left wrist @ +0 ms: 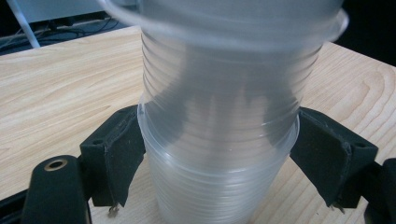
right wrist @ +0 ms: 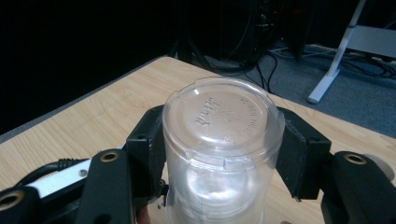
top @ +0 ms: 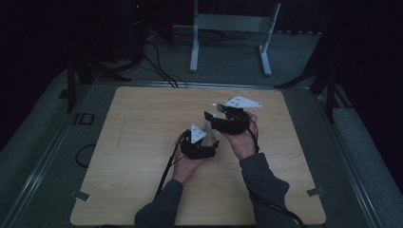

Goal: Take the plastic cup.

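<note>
You hold both claws over the middle of the wooden tabletop (top: 142, 142), your forearms coming in from the bottom edge with cables trailing back from each hand. Your left claw (top: 205, 137) sits just beside and a little below your right claw (top: 215, 113), and a clear plastic cup (top: 209, 127) shows faintly between them. Beyond the tabletop, a white metal frame (top: 233, 28) stands on the dim grey floor (top: 228, 66).

Pretty dark room: light wood worktop (top: 142, 142), grey carpet floor (top: 228, 61), white metal stand (top: 233, 28), cables (top: 159, 61) behind.
</note>
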`<action>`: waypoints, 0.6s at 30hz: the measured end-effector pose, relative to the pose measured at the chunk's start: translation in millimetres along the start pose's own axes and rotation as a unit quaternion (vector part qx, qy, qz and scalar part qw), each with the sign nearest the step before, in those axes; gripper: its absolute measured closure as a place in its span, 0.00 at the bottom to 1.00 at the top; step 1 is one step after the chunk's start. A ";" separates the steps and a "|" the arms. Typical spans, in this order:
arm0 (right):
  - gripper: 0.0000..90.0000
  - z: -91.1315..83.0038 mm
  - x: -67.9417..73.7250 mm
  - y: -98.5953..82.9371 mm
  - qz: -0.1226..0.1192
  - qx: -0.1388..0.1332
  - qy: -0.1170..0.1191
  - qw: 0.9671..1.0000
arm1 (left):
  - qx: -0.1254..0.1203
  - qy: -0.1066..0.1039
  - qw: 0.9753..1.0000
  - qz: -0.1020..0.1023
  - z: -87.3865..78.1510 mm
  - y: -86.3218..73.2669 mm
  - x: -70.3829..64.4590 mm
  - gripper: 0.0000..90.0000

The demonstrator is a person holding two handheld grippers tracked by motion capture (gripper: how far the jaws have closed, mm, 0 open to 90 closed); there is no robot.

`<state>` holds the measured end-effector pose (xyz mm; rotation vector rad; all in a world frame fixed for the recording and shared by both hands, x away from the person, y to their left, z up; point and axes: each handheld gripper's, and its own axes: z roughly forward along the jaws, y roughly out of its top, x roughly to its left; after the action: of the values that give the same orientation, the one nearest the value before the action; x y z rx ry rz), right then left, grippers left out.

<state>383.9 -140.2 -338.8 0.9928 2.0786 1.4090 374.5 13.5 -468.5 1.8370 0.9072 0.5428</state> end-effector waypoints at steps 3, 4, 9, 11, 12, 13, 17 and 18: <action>0.45 -3.3 -0.1 4.0 0.002 -0.006 0.000 1.000 | -0.001 0.002 1.000 0.000 0.0 -0.8 -0.3 0.22; 0.45 -3.3 -0.1 4.0 0.002 -0.006 0.000 1.000 | -0.002 0.002 1.000 -0.001 0.0 -0.9 -0.4 0.22; 0.45 -7.9 -1.9 8.1 0.012 -0.014 0.006 1.000 | -0.003 -0.002 1.000 -0.002 -1.1 -0.7 -0.2 0.20; 0.45 -9.5 -2.5 9.5 0.014 -0.018 0.007 1.000 | -0.004 -0.002 1.000 -0.002 -2.0 -0.2 -0.1 0.20; 0.45 -10.3 -2.5 10.0 0.014 -0.019 0.008 1.000 | -0.004 -0.002 1.000 -0.004 -2.4 0.1 0.1 0.20; 0.45 -10.9 -2.5 10.4 0.014 -0.018 0.010 1.000 | -0.004 -0.002 1.000 -0.007 -2.7 0.4 0.4 0.20; 0.45 -14.1 -2.7 12.5 0.017 -0.024 0.012 0.999 | -0.006 -0.002 1.000 -0.008 -4.5 1.5 0.7 0.21; 0.45 -14.1 -2.7 12.5 0.017 -0.024 0.012 0.999 | -0.007 -0.002 1.000 -0.009 -5.0 1.8 1.0 0.21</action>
<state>379.9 -148.0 -321.9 0.9998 2.0437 1.4877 372.2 16.7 -464.8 1.8163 0.9140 0.5328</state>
